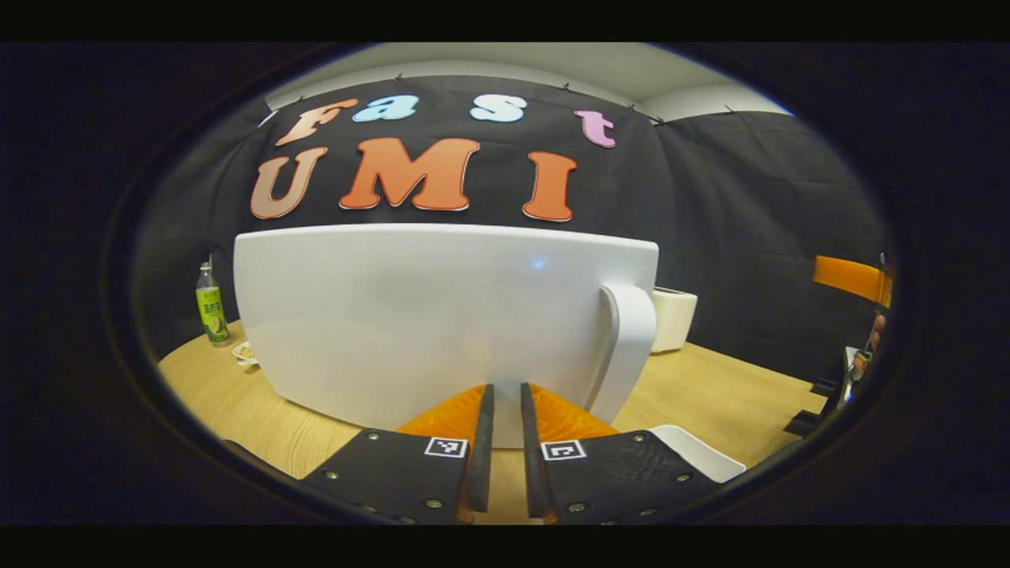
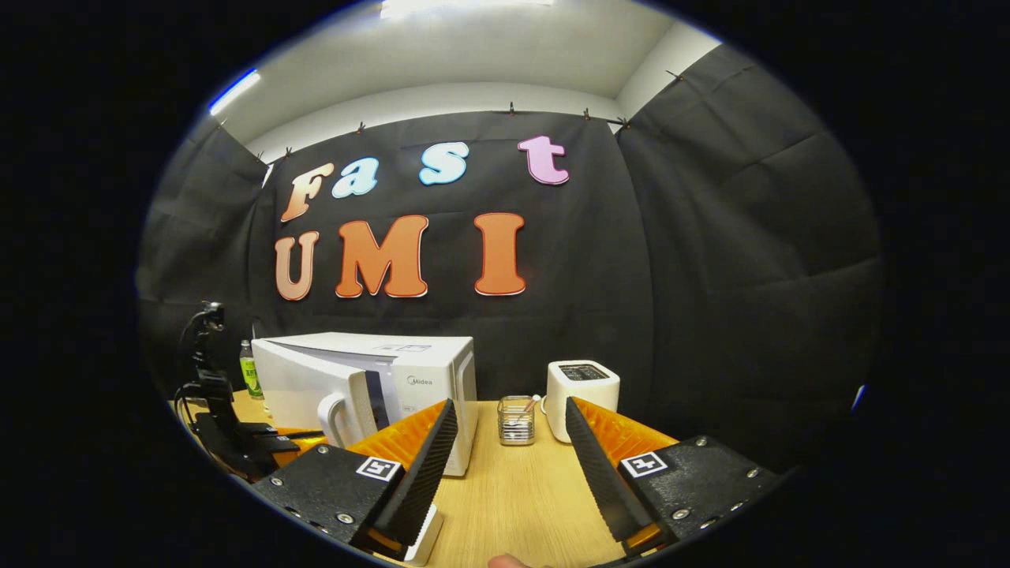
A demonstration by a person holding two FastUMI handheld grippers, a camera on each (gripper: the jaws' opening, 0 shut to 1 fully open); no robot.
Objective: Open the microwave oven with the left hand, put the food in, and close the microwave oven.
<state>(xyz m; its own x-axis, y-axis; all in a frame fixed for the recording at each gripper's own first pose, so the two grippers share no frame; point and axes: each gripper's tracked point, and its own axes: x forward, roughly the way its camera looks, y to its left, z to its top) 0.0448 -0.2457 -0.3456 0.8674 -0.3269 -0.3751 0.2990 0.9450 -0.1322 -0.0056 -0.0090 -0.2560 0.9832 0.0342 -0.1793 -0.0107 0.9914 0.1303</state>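
Observation:
The white microwave (image 2: pixel 430 371) stands on the wooden table with its door (image 1: pixel 426 323) swung partly ajar. The door's white handle (image 1: pixel 627 347) runs down its right side. My left gripper (image 1: pixel 505 390) sits close to the door's face, just left of the handle, fingers nearly together with nothing between them. My right gripper (image 2: pixel 509 414) hangs open over the table to the right of the microwave, holding nothing. A small dish with food (image 1: pixel 245 352) lies behind the door's left edge. A white plate rim (image 1: pixel 698 451) shows near the left gripper.
A green-labelled bottle (image 1: pixel 211 308) stands at the table's far left. Right of the microwave are a small glass jar (image 2: pixel 517 420) and a white toaster (image 2: pixel 582 388). The wooden table (image 2: pixel 521 489) reaches toward me. A fingertip (image 2: pixel 509 562) shows at the bottom edge.

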